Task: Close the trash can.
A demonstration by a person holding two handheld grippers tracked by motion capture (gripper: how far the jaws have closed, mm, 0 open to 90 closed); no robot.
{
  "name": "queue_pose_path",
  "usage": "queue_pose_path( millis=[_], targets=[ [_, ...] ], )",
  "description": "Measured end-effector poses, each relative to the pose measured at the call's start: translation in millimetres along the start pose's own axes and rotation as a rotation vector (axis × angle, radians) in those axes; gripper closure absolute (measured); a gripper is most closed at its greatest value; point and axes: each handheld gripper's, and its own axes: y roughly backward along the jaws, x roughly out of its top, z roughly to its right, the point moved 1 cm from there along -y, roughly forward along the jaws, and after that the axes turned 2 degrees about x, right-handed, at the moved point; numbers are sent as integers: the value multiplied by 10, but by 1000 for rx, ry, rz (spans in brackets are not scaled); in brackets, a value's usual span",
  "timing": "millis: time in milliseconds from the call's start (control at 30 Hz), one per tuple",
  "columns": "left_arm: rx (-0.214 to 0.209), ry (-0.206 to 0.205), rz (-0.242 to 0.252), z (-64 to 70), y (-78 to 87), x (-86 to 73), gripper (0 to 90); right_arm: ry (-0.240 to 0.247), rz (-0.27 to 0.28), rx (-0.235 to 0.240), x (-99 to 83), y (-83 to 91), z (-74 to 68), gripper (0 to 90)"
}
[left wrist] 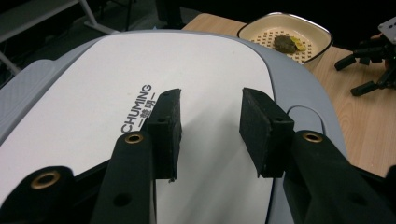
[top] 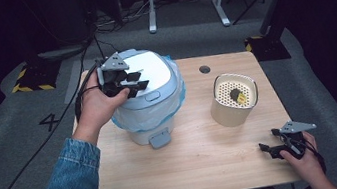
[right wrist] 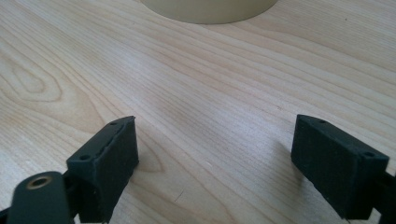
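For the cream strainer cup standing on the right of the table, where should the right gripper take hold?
Grip the cream strainer cup across its outer side walls, approaching level from the near right, where the right gripper rests open. It stands upright, the walls look straight, and the perforated insert fills the top.

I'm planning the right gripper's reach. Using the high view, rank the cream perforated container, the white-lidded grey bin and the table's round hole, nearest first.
From the right gripper:
1. Cream perforated container, just beyond it, slightly leftward.
2. White-lidded grey bin, far left, under the left gripper.
3. Round hole, near the table's far edge; close to the bin's distance, order unsure.
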Motion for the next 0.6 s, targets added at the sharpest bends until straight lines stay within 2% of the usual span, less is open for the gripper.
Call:
queue_pose_path(
  millis=[133,167,233,300,367,500,600],
  targets=[
    [-21,14,28,-29,-11,-22,584,0,0,0,0,0,0,148],
    [-21,26,28,-37,-10,-24,560,-1,0,0,1,0,0,148],
    [-18,43,29,-46,-14,-24,428,-1,0,0,1,0,0,148],
    [-39,54,42,-41,-1,-22,395,0,-1,-1,1,0,1,148],
    [-40,62,65,-2,31,-8,363,-1,0,0,1,0,0,148],
    [-52,47,110,118,128,20,311,-1,0,0,0,0,0,148],
    [-52,44,122,239,194,14,283,0,-1,0,0,0,0,148]
  ],
)
